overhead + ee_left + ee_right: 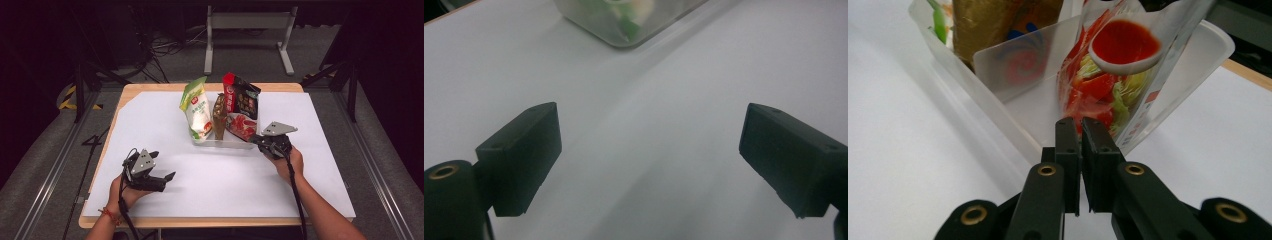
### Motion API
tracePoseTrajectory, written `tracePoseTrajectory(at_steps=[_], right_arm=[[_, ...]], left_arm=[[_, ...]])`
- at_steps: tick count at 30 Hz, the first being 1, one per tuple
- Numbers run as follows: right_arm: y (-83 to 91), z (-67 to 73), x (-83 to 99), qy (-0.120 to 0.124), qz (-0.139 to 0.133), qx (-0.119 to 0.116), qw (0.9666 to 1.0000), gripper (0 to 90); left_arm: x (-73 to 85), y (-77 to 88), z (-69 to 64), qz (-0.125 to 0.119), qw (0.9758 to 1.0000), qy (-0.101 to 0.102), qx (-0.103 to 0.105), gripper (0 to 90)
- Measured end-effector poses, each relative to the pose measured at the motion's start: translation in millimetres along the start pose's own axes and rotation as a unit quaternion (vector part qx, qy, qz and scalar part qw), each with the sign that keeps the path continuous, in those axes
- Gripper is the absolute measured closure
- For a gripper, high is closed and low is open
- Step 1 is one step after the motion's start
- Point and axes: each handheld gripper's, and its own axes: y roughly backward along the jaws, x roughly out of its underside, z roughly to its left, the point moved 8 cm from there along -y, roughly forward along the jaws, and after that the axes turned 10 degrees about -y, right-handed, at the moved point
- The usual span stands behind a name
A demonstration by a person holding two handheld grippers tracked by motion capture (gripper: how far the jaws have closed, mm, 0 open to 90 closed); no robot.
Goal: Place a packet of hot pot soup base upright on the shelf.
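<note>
pouch: clear glossy plastic pouch, printed red sauce bowl with greens, upright in bin, just ahead of right gripper jaws
writing: too blurred to read
bin: frosted plastic bin, divider inside
right jaws: nearly closed, thin gap, nothing between
left jaws: left gripper wide apart over white tabletop

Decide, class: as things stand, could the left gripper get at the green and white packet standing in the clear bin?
Probably yes. The left gripper sits open over bare white paper, and nothing lies between it and the green and white packet, which stands at the near left end of the clear bin above its low wall.
</note>
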Motion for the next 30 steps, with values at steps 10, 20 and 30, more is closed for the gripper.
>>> tracePoseTrajectory(at_steps=[10,20,30], right_arm=[[17.4,2.4,-2.9,0.011,-0.018,-0.019,0.9996,80.1],[36.6,1.9,-2.3,0.022,-0.031,-0.036,0.9986,74.3],[50.8,4.1,5.7,0.041,-0.03,-0.042,0.9978,66.6]], left_arm=[[0.6,0.7,0.9,0.001,1.0,-0.001,-0.001,10.6],[0.9,0.4,1.3,0.002,1.0,-0.002,-0.002,10.6],[0.8,-0.4,0.0,0.005,1.0,-0.006,-0.002,10.6]])
